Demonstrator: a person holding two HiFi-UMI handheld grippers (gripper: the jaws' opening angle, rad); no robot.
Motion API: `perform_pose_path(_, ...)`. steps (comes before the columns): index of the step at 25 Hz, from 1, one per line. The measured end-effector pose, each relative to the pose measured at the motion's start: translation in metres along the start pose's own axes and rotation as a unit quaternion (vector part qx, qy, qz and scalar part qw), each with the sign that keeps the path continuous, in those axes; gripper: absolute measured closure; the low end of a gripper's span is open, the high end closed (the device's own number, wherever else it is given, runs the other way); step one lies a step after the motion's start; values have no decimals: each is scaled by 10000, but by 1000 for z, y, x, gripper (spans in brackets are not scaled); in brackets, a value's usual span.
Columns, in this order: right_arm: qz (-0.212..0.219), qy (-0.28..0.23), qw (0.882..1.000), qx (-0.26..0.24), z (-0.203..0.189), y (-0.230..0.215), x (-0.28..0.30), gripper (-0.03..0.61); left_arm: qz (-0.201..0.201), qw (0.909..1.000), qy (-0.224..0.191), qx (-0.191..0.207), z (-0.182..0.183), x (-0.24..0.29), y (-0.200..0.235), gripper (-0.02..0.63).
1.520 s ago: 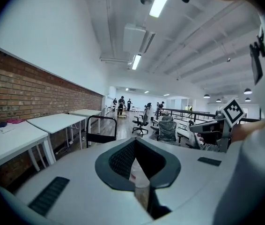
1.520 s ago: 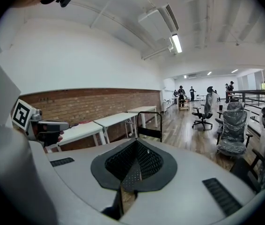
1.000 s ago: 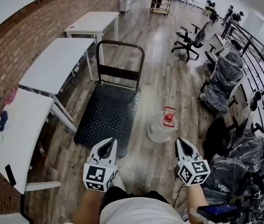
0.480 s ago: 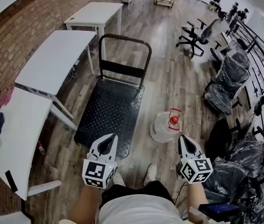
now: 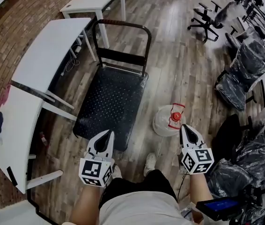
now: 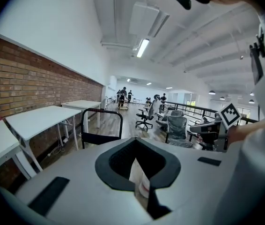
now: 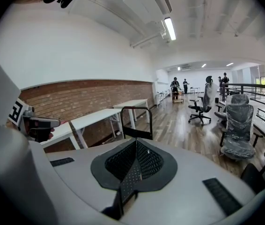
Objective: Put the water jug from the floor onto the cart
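Note:
A clear water jug [image 5: 164,122] with a red cap and handle [image 5: 174,116] stands on the wooden floor, just right of the black platform cart [image 5: 109,104]. The cart's handle bar [image 5: 122,31] is at its far end and also shows in both gripper views [image 6: 102,123] [image 7: 136,122]. My right gripper [image 5: 185,127] is shut and empty, with its tip right beside the jug's near right side. My left gripper [image 5: 108,134] hovers over the cart's near edge. Its jaws [image 6: 139,175] stand a narrow gap apart, something pale shows through the gap, and nothing is held.
White tables [image 5: 43,60] line the brick wall left of the cart. Plastic-wrapped office chairs [image 5: 245,71] and more chairs crowd the right side by a railing. My white shoe [image 5: 150,162] is on the floor between the grippers.
Both grippers have moved forward and lower toward the cart and the jug. The right tip now sits next to the jug, and the left tip has reached the cart's near edge.

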State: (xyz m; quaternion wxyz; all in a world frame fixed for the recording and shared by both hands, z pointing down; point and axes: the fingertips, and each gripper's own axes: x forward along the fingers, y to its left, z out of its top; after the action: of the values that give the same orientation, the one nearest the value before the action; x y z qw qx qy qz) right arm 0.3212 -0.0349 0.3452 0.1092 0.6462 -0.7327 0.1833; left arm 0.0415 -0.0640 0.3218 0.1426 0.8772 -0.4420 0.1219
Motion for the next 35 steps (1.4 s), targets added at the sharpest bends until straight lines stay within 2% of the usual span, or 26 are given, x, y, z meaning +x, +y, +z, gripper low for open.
perform_pose_path(7, 25, 534, 9985, 85, -42, -71, 55, 575, 0, 9991, 422, -68, -25, 65, -23, 615)
perform_pose_path(12, -120, 942, 9952, 218, -93, -116, 91, 567, -72, 9972, 731, -115, -57, 99, -32, 615)
perform_pose_path(17, -224, 1393, 9896, 285, -149, -146, 127, 484, -61, 9959, 877, -195, -82, 117, -35, 615)
perform_pose_path(24, -134, 1774, 9840, -60, -202, -172, 179, 387, 357, 9929, 1053, -415, -123, 131, -18, 615)
perform_pose_path(27, -44, 2024, 9791, -171, -230, -182, 194, 312, 500, 9911, 1126, -507, -144, 134, -11, 615)
perform_pose_path(35, 49, 2692, 9620, -451, -308, -204, 228, 252, 714, 9839, 1431, -795, -196, 136, -6, 615)
